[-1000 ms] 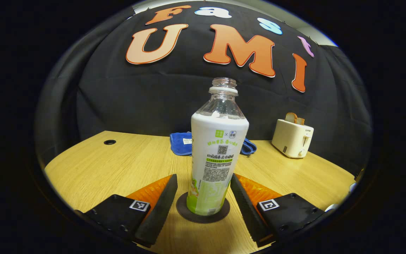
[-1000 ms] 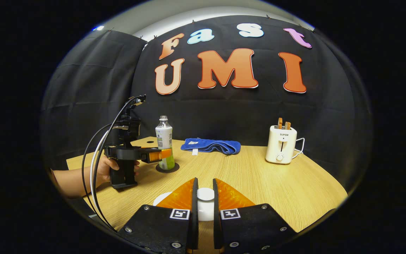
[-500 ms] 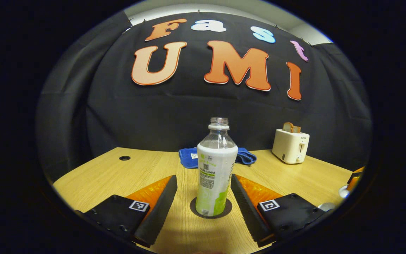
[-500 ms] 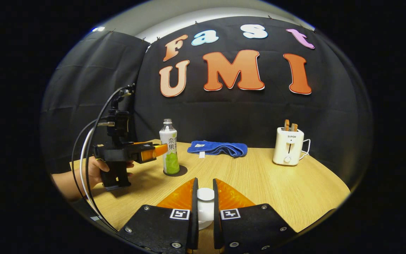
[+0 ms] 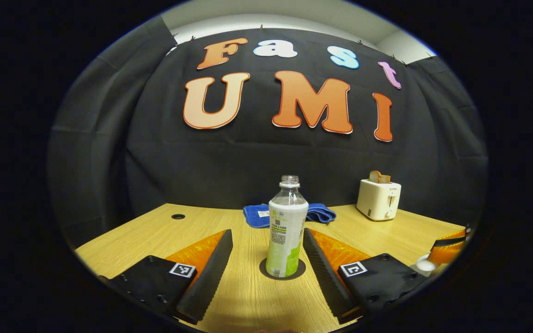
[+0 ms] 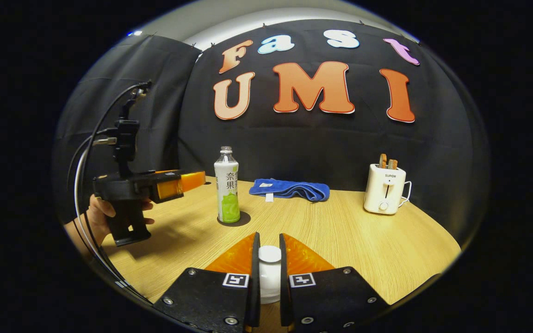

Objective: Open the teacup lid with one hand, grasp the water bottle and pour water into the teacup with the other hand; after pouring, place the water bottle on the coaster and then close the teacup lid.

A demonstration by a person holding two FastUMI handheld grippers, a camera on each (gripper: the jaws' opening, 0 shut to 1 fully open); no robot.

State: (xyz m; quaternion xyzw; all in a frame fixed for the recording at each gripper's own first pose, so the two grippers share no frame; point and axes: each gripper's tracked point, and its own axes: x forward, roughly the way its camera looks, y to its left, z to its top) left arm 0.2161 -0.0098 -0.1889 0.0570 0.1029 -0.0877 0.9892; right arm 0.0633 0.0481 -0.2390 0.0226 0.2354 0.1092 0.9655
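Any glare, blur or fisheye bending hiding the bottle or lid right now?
Left gripper view: bottle sharp, no glare, soft shadow on the coaster; table edge bows. Right gripper view: lid bright white, detail washed out, between the right claw; wall curves.

Pale wood grain with a soft sheen is shown by the counter (image 5: 155,231). Clear glossy plastic is seen at the water bottle (image 5: 287,226) neck, wrapped below in a smooth printed label. Soft blue cloth (image 6: 292,189) lies rumpled. The toaster (image 6: 383,188) looks smooth cream plastic.
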